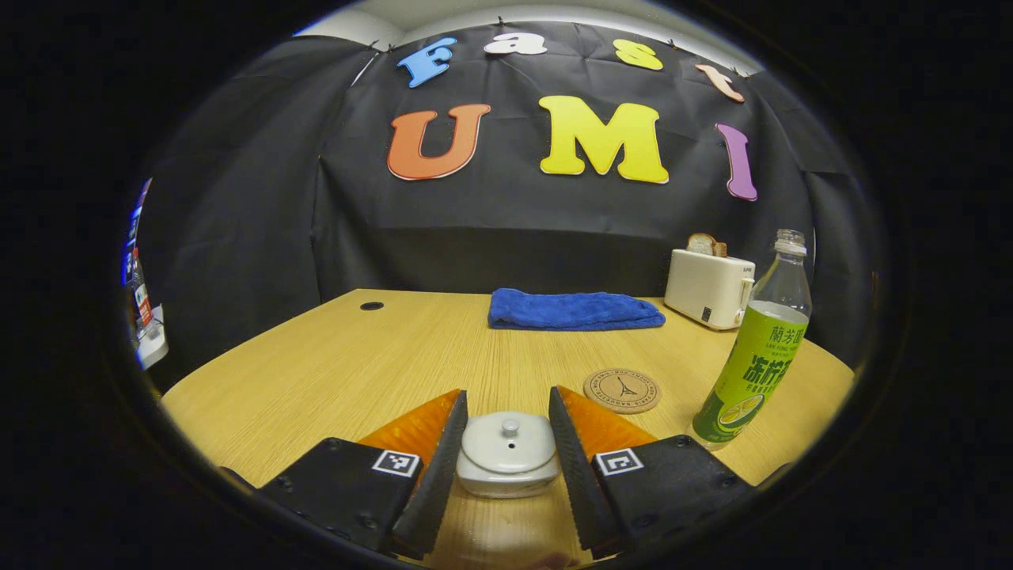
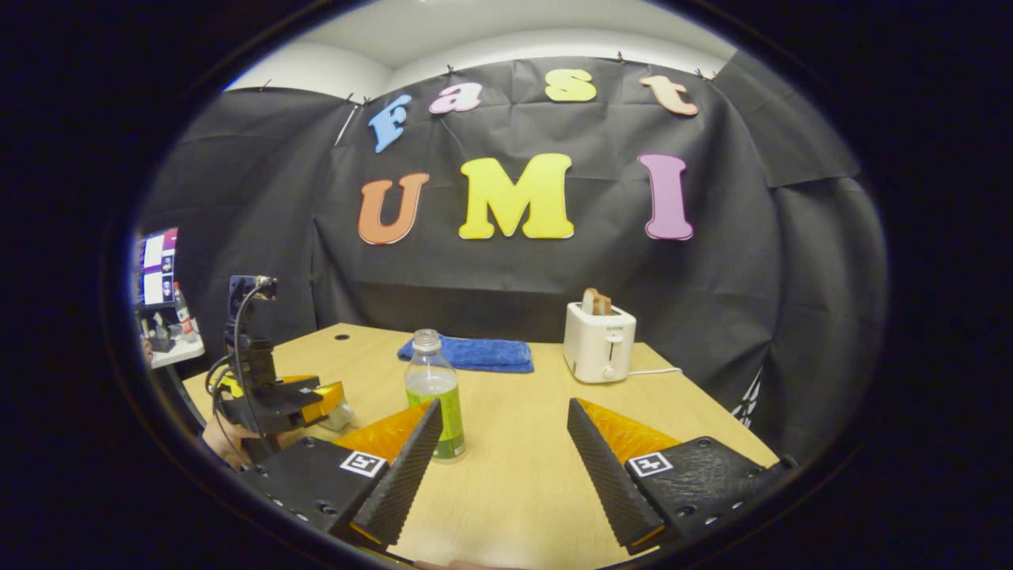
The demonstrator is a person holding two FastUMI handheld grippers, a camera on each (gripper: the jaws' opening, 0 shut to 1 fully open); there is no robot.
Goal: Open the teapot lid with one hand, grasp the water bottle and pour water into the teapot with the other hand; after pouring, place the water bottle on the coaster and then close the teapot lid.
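On the wooden table (image 1: pixel 332 372) one of each kind is counted — one teapot (image 1: pixel 508 455), one water bottle (image 1: pixel 756 356), one coaster (image 1: pixel 622 390), one folded blue towel (image 1: pixel 574 309) and one toaster (image 1: pixel 708 288). Two grippers are counted — the left gripper (image 1: pixel 506 443) and the right gripper (image 2: pixel 502 451).

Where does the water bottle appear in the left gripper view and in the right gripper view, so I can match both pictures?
Left gripper view: the bottle stands at the far right, right of the coaster, in front of the toaster.
Right gripper view: the bottle stands left of centre, just behind the right gripper's left finger.
Shared landmark: the blue towel at the table's far edge.
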